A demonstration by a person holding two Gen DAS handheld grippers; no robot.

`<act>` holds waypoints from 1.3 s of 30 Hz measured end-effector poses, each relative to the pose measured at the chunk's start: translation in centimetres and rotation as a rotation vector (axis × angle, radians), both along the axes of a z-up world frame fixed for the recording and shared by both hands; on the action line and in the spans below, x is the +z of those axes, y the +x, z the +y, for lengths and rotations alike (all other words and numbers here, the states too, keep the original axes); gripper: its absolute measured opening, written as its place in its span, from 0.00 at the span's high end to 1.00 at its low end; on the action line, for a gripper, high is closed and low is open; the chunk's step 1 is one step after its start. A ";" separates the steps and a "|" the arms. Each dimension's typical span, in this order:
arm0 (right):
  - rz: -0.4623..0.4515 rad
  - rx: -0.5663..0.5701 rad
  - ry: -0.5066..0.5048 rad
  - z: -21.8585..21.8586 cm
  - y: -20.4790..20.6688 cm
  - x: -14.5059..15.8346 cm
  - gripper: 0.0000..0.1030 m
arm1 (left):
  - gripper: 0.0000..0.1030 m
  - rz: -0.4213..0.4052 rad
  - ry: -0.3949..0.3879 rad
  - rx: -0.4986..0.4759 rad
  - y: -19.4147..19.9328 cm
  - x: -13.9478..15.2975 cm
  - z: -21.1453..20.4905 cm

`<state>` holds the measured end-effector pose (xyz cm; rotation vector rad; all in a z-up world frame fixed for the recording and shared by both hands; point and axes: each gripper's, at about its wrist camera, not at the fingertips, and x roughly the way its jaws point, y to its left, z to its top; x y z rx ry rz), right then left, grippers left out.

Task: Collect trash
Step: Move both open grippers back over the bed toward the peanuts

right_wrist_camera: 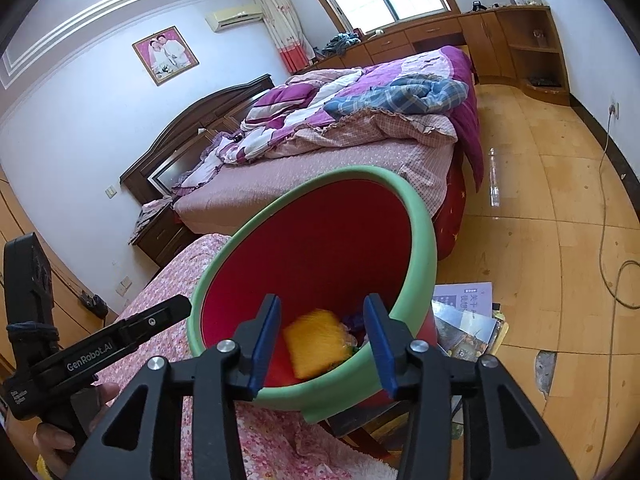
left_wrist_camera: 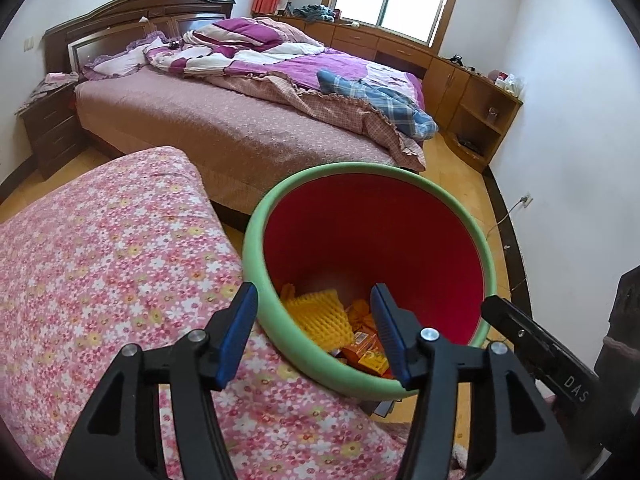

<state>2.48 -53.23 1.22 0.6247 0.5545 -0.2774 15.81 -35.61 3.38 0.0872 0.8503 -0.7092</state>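
Left gripper stands with jaws apart, holding nothing, over the near rim of the red bin. Right gripper likewise spread and empty above it. Yellow foam netting and orange packets lie on the bin's bottom, beside the floral-covered bed edge.

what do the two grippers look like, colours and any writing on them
Both are alike: the left gripper and the right gripper have black triangular cut-out arms, silver round bolts and blue ribbed finger pads. The left one's body reads "GenRobot.AI" in white; the right one's shows "DAS".
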 end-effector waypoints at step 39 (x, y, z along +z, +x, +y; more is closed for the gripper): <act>-0.112 0.372 -0.241 21.6 -5.4 7.9 0.08 | 0.42 -0.148 0.030 0.476 -12.2 6.1 25.4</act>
